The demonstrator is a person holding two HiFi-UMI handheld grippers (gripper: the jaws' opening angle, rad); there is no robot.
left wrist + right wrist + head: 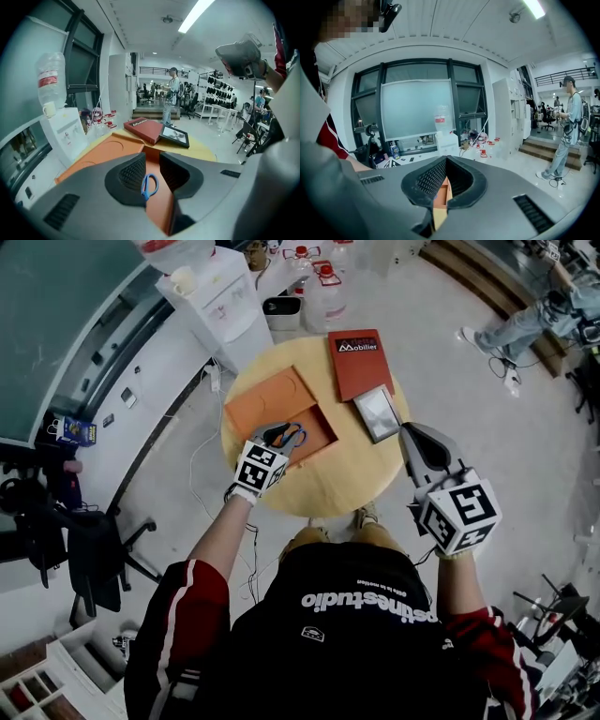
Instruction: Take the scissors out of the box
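Nearest to us is the person's black shirt (361,615) with red sleeves, both forearms reaching forward. The right gripper (407,433) is held above the right edge of the round tabletop (328,479). In the right gripper view its jaw tips meet and nothing is pinched between them. The left gripper (275,439) hangs over the orange box (323,427), which lies opened flat on the left half of the tabletop. In the left gripper view we see its jaws spread, with a clear gap between the pads. The scissors (294,438) lie inside the half of the box closer to the person, and a blue handle loop shows within that gap. A red book (359,360) rests at the far edge, with a framed picture (377,412) just beside its near corner.
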